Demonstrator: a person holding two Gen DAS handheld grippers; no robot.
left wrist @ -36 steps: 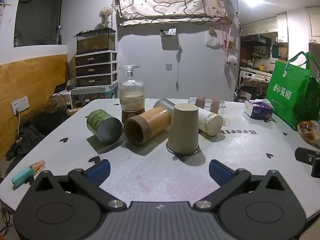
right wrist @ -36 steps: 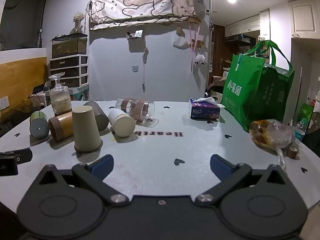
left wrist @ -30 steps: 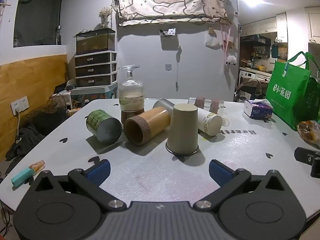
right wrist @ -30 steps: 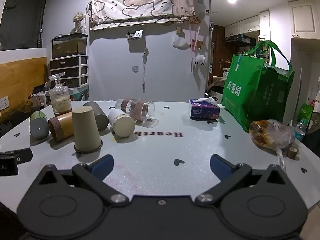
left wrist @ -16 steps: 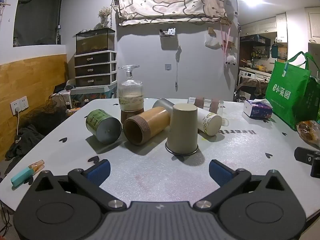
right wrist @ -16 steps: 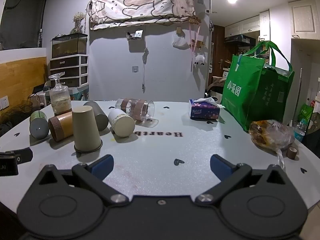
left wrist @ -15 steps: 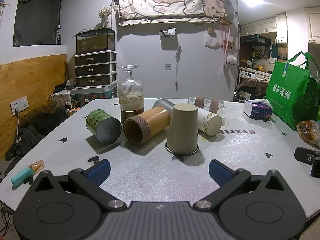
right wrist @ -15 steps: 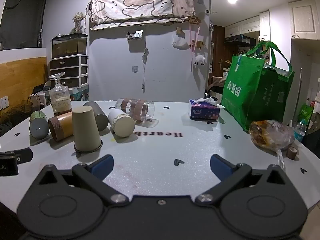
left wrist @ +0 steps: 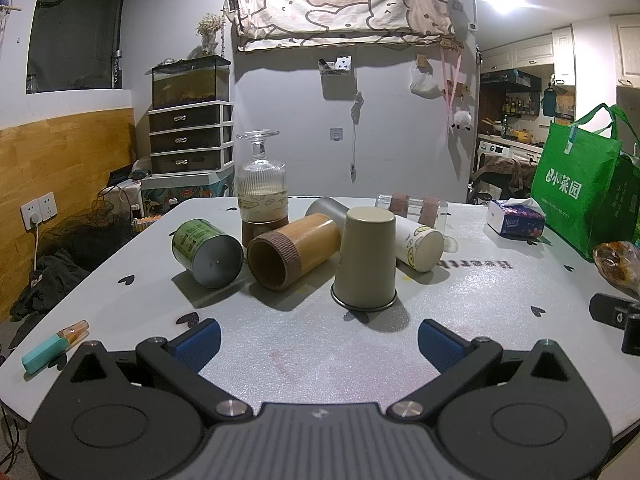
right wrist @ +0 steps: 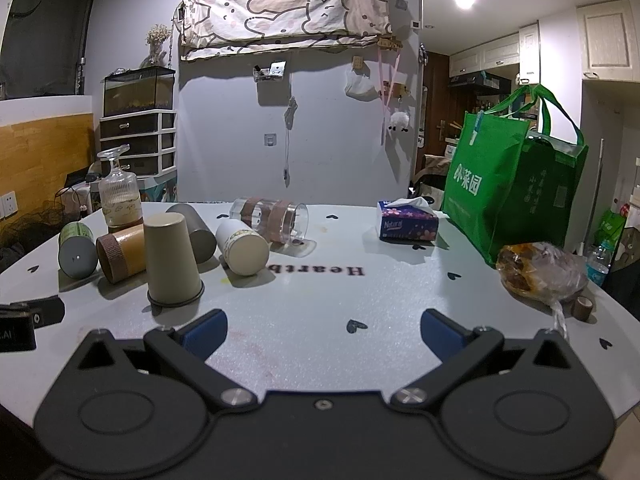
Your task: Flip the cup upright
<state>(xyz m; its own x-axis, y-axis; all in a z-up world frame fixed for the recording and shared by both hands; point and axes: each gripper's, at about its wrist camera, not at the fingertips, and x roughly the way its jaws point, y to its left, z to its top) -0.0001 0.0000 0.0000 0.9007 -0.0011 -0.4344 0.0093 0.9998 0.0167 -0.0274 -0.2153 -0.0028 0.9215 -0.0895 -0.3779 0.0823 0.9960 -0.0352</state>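
A beige cup (left wrist: pixel 366 258) stands upside down on the grey table (left wrist: pixel 320 344); it also shows in the right wrist view (right wrist: pixel 170 258). Beside it lie a bamboo cup (left wrist: pixel 292 252), a green tin cup (left wrist: pixel 206 252), a white printed cup (left wrist: pixel 418 244), a grey metal cup (left wrist: pixel 326 210) and a clear glass (right wrist: pixel 272 218). An inverted ribbed glass (left wrist: pixel 262 192) stands behind. My left gripper (left wrist: pixel 318 346) is open and empty, a short way in front of the beige cup. My right gripper (right wrist: pixel 322 334) is open and empty, to the right of the cups.
A green shopping bag (right wrist: pixel 516 184), a tissue box (right wrist: pixel 408 222) and a bagged food item (right wrist: pixel 540 272) sit on the right side. A small tape roll (right wrist: pixel 582 308) is near the right edge. A teal lighter (left wrist: pixel 52 346) lies at the left edge.
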